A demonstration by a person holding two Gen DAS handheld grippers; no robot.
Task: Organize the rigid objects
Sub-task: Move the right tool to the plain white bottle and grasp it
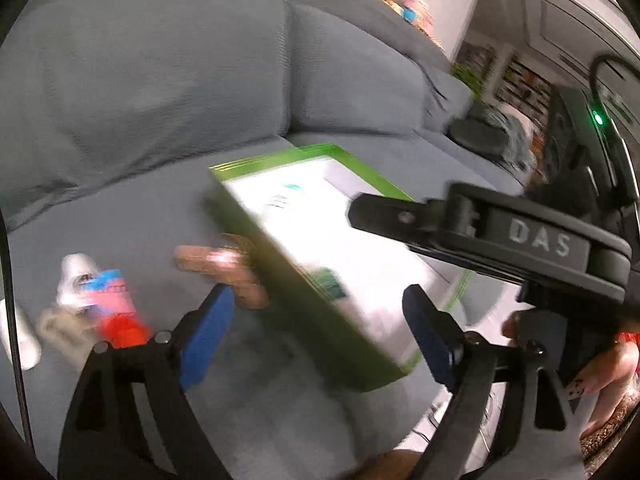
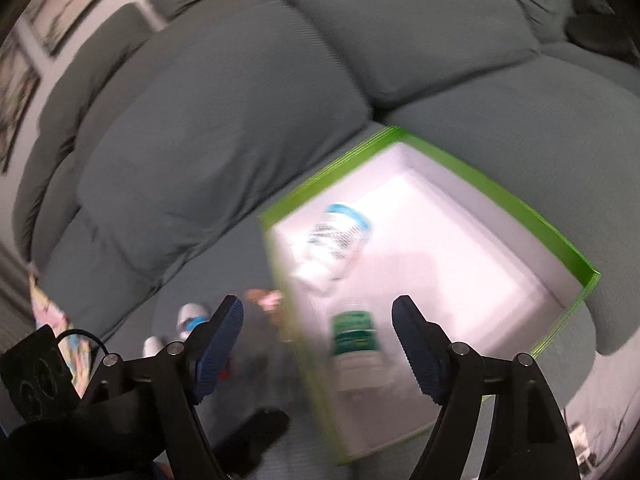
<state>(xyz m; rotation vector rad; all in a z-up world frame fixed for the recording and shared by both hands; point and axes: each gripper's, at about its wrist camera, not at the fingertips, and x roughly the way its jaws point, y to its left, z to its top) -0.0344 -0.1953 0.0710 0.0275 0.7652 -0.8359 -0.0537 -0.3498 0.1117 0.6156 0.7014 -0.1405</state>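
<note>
Sofa – green box blurred; both grippers wide, empty.

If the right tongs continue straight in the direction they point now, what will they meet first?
Probably the green-labelled bottle lying inside the green box, directly between the open right tongs. The picture is blurred, so the box's near wall might come first.

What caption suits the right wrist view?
Open right tongs hover over a green-rimmed box holding two bottles on a grey sofa.
</note>
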